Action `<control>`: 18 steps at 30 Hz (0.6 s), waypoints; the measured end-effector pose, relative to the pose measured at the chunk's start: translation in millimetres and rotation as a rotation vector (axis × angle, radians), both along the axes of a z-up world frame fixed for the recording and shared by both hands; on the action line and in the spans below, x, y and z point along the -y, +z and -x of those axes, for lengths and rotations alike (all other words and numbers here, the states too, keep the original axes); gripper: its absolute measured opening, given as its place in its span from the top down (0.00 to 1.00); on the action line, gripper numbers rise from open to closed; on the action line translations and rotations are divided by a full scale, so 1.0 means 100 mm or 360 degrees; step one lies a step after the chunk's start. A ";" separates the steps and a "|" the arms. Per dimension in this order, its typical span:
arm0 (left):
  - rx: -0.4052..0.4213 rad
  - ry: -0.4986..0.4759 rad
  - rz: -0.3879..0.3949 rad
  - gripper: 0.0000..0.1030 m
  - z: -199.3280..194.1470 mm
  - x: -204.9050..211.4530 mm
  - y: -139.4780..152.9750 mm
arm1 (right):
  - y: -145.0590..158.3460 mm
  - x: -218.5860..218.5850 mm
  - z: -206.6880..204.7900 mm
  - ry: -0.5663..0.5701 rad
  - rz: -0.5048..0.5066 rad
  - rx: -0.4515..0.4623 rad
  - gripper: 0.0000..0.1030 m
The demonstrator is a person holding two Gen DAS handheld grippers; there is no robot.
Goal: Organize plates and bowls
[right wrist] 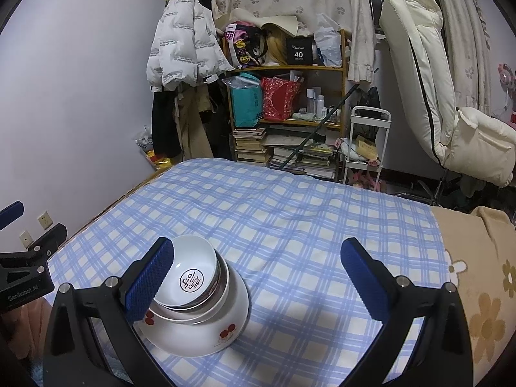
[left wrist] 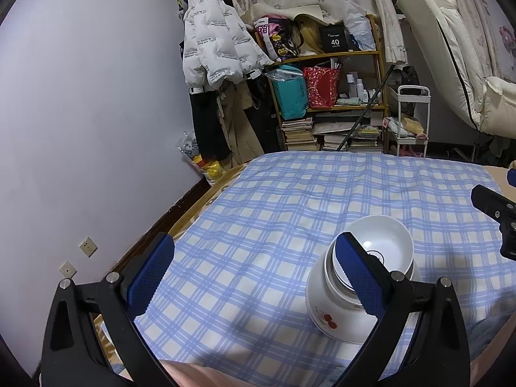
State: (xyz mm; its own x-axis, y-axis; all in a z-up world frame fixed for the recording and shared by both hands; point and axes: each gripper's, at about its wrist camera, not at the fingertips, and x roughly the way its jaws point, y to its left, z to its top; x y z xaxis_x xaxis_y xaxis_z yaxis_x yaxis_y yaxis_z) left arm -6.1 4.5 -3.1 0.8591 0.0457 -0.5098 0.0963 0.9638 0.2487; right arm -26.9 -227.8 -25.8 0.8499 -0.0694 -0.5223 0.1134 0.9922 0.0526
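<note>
Since the stack of bowls [right wrist: 193, 303] rests on soft bedding, treat it as unstable: the checked sheet [right wrist: 306, 225] beneath it can give under any downward push. The stack sits near the front edge of the sheet, with a small bowl [right wrist: 190, 274] bearing a dark round mark nested on top and a large cherry-printed bowl [right wrist: 206, 332] at the bottom; at least one more rim shows between them. The pieces look glazed, rigid, smooth and breakable, and the full stack is probably fairly heavy. A pinch across a rim wall is likely the surest hold, one piece at a time.

The right gripper [right wrist: 258, 277] stands wide apart and empty, its left finger just beside the stack. The left gripper [left wrist: 254, 274] is likewise spread wide and empty, its right finger in front of the stack [left wrist: 364, 290]. Beyond the sheet stands a cluttered shelf [right wrist: 290, 96].
</note>
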 end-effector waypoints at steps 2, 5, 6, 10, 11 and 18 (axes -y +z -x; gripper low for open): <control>-0.0002 -0.0004 0.0002 0.04 -0.01 -0.01 0.00 | -0.02 0.00 0.00 -0.0007 0.0000 -0.0004 0.00; 0.0001 -0.0013 0.0009 0.04 -0.01 -0.01 0.00 | -0.02 0.00 0.00 -0.0005 -0.0001 -0.0005 0.00; 0.0003 -0.0016 0.0009 0.04 -0.01 -0.01 0.00 | -0.02 0.00 0.00 -0.0005 0.0000 -0.0006 0.00; 0.0000 -0.0016 0.0005 0.04 0.00 -0.01 0.00 | -0.02 0.00 0.00 -0.0008 -0.0002 -0.0005 0.00; 0.0003 -0.0016 0.0007 0.04 0.00 0.00 0.00 | -0.02 0.00 0.00 -0.0007 -0.0002 -0.0007 0.00; 0.0002 -0.0016 0.0007 0.04 -0.01 0.00 0.00 | -0.03 0.00 0.00 -0.0005 -0.0003 -0.0009 0.00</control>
